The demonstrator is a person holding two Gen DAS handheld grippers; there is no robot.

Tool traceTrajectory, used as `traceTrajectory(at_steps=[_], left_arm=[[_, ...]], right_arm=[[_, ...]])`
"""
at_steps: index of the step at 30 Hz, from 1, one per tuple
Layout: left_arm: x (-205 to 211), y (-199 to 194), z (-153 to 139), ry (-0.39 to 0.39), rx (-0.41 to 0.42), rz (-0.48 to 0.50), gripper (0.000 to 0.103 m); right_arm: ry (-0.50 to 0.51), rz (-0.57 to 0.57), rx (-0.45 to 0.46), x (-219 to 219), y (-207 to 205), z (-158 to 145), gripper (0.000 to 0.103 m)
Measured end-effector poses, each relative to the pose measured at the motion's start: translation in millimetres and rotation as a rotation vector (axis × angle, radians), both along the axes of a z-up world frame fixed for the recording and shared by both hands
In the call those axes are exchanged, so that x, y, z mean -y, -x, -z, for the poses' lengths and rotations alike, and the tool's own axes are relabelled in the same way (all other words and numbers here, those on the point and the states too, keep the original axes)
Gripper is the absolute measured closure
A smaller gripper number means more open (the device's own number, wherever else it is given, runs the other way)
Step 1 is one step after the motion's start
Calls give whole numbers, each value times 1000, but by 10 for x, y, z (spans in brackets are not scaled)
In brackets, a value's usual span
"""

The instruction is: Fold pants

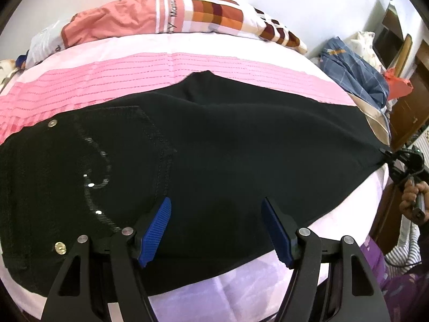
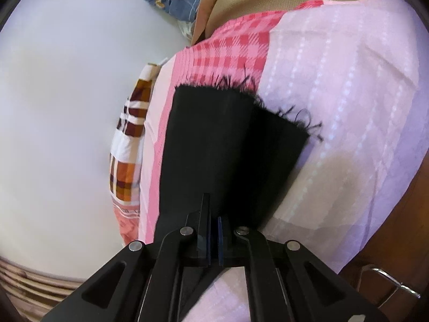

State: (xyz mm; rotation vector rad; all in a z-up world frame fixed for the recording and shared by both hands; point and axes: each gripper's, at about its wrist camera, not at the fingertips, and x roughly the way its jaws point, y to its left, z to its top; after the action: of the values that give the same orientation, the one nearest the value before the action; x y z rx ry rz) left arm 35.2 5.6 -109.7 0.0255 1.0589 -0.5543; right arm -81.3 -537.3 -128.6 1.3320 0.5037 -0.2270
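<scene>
Black pants [image 1: 214, 139] lie lengthwise across the pink bed, the waist with its sequined back pocket [image 1: 112, 145] at the left. My left gripper [image 1: 216, 204] hangs open just over the thigh area, and its blue pads [image 1: 156, 228] grip nothing. At the far right my right gripper [image 1: 387, 155] pinches the leg end, held by a person's hand [image 1: 411, 198]. In the right wrist view the right gripper [image 2: 213, 230] is shut on the black leg [image 2: 214, 147], a little short of its frayed hem [image 2: 241, 88].
The pink and white bedspread [image 1: 161, 80] covers the bed. A checked pillow or quilt [image 1: 187, 13] lies along the far edge. Blue checked cloth [image 1: 351, 72] is piled at the right, with wooden furniture [image 1: 407, 112] beyond. The bed's right edge [image 2: 356, 241] drops off near the right gripper.
</scene>
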Motion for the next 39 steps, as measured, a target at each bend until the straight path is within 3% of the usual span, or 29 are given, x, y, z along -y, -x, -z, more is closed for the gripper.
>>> traceTrajectory(at_steps=[3,6,7,10,11,13,17,21,24,29,33,39], left_arm=[[-83,-38,34,19,-17,-19,33],[-123,-56,35,16,-15,-22,33],[-127,-57,31,11,-14,-24,33],[-160,-52,1,18,-20,-37,33],[-177,-48,-17,26,-25,-45,33],[-200,-36,-64,55,-35,-64,33],[-172,50,-183,109,8,-82,33],[-50,115,-197,71,64,-65,33],[-27,126,-160,82,45,-61,33],[-70,91,-104,150,-4,-87,33],[-109,73,-43,156,-34,-108,33],[-195,50,-34,202,-44,-136,33]], right_arm=[[19,3,-44,59,42,79,99],[-17,16,-19,83,120,185,103],[2,18,-35,72,137,148,102],[-67,107,-28,69,330,86,91],[-41,111,-33,18,392,-6,91],[23,6,-4,-211,319,-221,91],[-91,-335,87,-997,-186,-243,91],[-162,-438,47,-1471,-520,-8,91],[-222,-427,16,-1572,-563,183,91],[-206,-377,5,-1536,-572,209,91],[-147,-344,-85,-1553,-517,185,89],[-163,-308,-91,-1535,-535,225,82]])
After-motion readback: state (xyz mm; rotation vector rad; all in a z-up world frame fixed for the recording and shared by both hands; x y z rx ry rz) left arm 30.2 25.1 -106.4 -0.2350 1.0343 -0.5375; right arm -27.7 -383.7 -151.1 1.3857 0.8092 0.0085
